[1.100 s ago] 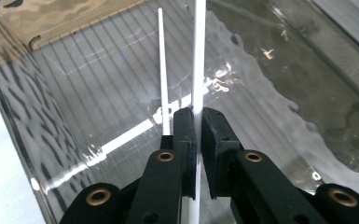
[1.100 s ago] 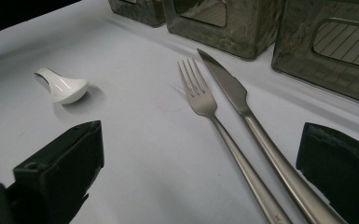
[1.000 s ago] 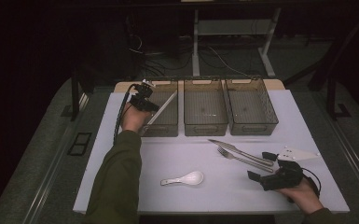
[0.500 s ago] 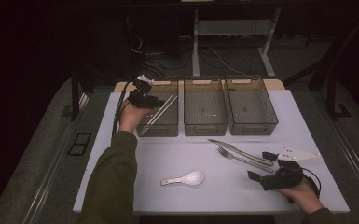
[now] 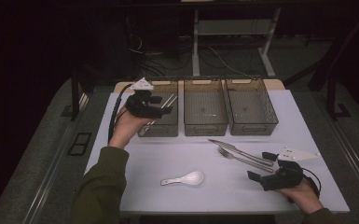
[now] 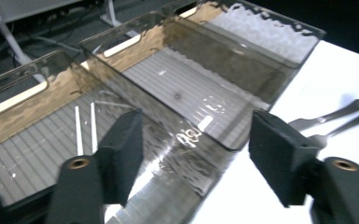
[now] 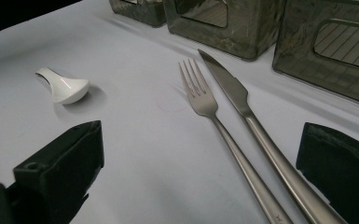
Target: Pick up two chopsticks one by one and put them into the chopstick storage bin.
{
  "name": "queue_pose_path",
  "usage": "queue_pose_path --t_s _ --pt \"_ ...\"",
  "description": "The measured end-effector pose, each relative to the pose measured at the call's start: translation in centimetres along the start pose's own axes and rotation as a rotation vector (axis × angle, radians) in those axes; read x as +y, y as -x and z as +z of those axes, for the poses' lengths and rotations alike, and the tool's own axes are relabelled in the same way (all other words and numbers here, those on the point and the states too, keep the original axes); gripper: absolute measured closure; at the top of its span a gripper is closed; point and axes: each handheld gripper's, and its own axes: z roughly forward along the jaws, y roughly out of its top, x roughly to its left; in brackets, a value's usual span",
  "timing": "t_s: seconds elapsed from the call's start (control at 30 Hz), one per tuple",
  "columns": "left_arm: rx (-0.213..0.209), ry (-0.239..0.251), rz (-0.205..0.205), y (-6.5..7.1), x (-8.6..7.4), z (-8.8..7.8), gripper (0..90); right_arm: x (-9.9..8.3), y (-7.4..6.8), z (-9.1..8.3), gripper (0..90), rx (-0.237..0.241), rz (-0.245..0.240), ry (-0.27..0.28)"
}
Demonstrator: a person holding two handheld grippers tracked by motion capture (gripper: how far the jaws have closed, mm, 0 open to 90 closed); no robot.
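My left gripper (image 5: 163, 111) has just been opening its jaws, and nothing sits between them now; it has lifted off the left bin (image 5: 170, 128), where the chopsticks (image 6: 85, 128) lie released on the floor. That piece counts as sorted. My right gripper (image 5: 261, 167) waits with jaws spread and empty, near right, just beside the fork (image 7: 200, 95) and knife (image 7: 231, 86). The white spoon (image 5: 186, 178) lies near centre.

Knife (image 7: 242, 100) and fork (image 7: 205, 100) handles cut off at the bottom edge
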Motion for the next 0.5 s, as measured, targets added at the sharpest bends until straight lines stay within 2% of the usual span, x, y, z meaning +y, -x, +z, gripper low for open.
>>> queue_pose_path --t_s 0.17,0.5 --pt "-0.028 0.014 0.022 1.9 -0.9 -0.8 22.8 0.0 -0.1 0.0 0.8 0.002 0.001 -0.004" --pt "-0.040 0.032 0.047 4.2 -3.1 -2.0 18.7 0.0 -0.1 -0.1 0.8 0.003 0.010 -0.008"
